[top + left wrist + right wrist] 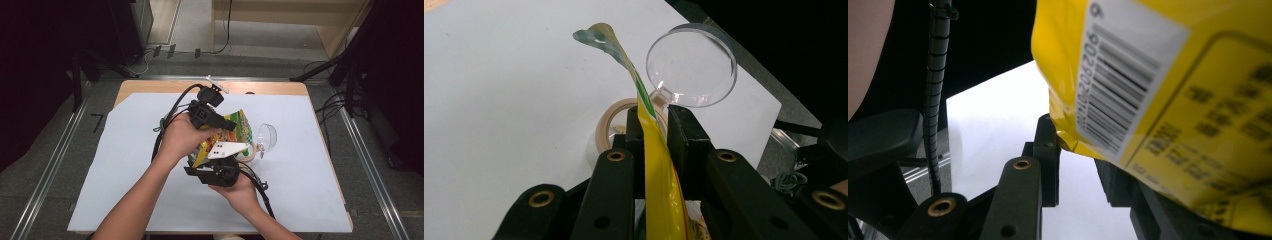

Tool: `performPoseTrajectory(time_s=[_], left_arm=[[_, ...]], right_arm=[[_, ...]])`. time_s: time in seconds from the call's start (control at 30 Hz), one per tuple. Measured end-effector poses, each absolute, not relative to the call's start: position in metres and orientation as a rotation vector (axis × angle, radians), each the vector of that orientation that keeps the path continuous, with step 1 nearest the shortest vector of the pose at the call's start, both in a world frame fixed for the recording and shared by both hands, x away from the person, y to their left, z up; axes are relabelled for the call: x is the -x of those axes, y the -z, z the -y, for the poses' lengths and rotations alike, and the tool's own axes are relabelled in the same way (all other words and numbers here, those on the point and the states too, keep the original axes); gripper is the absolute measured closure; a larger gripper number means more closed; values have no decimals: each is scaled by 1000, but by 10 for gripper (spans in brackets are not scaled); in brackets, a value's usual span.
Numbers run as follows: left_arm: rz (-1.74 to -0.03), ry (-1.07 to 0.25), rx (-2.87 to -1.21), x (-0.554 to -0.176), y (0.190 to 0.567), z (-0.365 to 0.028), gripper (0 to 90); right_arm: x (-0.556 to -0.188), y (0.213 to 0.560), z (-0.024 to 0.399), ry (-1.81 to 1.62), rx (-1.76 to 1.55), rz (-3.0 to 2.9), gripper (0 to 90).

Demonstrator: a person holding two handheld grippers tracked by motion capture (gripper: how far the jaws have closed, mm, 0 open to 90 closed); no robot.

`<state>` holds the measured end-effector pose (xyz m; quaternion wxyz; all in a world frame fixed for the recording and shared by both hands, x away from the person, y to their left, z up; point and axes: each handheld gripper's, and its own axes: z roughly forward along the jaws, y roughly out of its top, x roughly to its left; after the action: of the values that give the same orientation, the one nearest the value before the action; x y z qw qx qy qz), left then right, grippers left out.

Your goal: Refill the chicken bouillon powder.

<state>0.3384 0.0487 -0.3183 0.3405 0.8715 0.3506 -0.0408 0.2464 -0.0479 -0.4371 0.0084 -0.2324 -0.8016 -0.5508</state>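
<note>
Above the middle of the bench, the bag [231, 131] hangs between both grippers: left gripper [655, 131] clamped on its thin edge, right gripper [1074, 145] pinching a lower corner. Pulling apart could tear it or drop it on the tape [610, 131] and lens [691, 65]

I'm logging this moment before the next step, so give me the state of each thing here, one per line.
Yellow snack bag: lifted off the table, gripped from two sides; whether opened cannot be told.
Left gripper: shut on the bag's flat edge.
Right gripper: shut on the bag's lower corner.
Clear round dish: tilted on its edge beside the bag, empty.
Roll of tape: lying flat on the white sheet, untouched.
</note>
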Motion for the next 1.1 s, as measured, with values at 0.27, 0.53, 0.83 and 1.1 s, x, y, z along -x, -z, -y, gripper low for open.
performPoseTrajectory(time_s=[0.27,0.53,0.83,1.1], left_arm=[[-919,109,-2269,-339,319,-48,802],[-916,112,-2265,-339,320,-49,801],[-913,110,-2261,-339,320,-50,802],[-915,114,-2259,-339,320,-50,802]], right_arm=[[-246,438,48,1724,729,2495,741],[-247,438,48,1718,724,2503,742],[-247,437,48,1713,724,2513,742],[-247,438,48,1708,725,2511,741]])
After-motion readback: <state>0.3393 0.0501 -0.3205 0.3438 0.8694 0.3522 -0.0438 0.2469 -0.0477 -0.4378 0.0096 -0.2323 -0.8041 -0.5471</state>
